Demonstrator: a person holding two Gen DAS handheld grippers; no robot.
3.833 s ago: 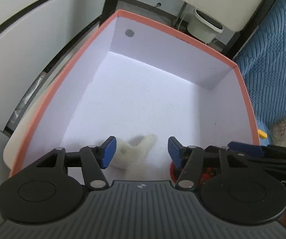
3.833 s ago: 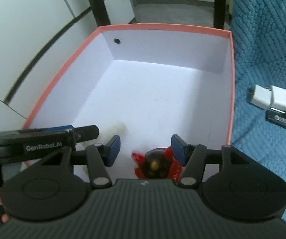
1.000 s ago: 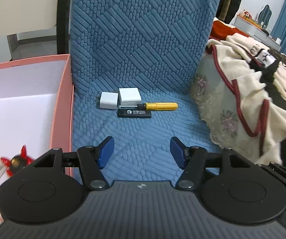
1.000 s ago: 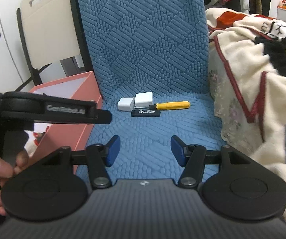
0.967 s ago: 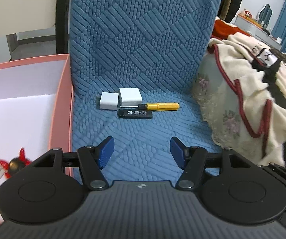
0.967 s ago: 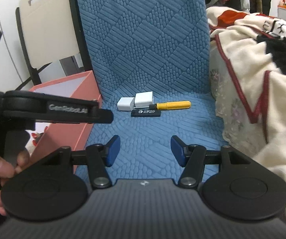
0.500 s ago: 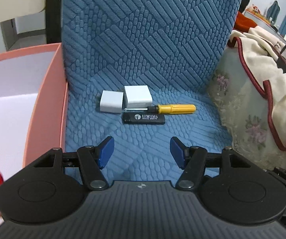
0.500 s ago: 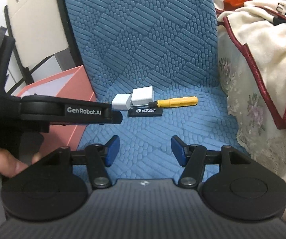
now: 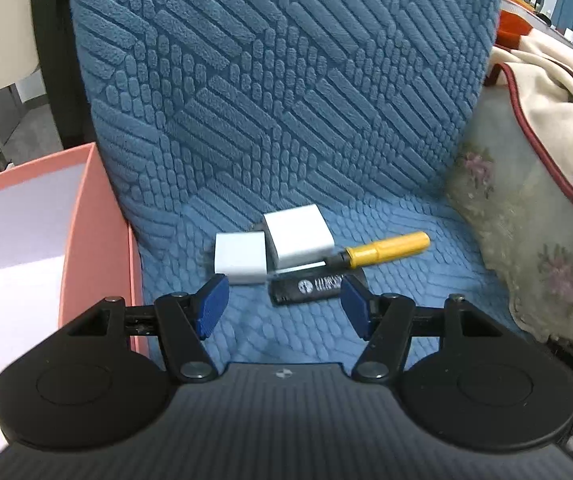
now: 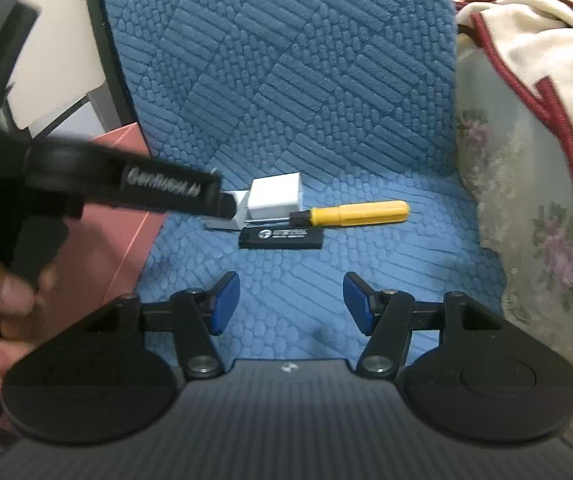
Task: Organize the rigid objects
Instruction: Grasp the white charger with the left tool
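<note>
Both tongs stood with their blue pads spread apart and nothing between them, the left tongs (image 9: 282, 306) hovering just short of the small cluster on the blue quilted seat cushion (image 9: 286, 100), the right tongs (image 10: 291, 302) a little farther back from it. Directly ahead of the left tongs lay a black lighter (image 9: 313, 287), nearest of all; just beyond it, to the left pad's side, sat a small white block (image 9: 240, 258) touching a larger white block (image 9: 299, 234), and off toward the right pad ran a screwdriver with a yellow handle (image 9: 386, 249). All four looked light, hard and unlikely to give under the pads; the lighter's glossy case seemed the slipperiest, best pinched across its narrow width near the middle. The blocks would probably sit squarely between flat pads, gripped on opposite faces. The screwdriver's long axis lay crosswise to both tongs, handle pointing right and slightly away, its shaft running left under the larger block; the lighter lay nearly parallel to it. So a grip straight ahead should span either one's width without turning the wrist. The pink box (image 9: 98, 240) stood close on the left tongs' left side.
</note>
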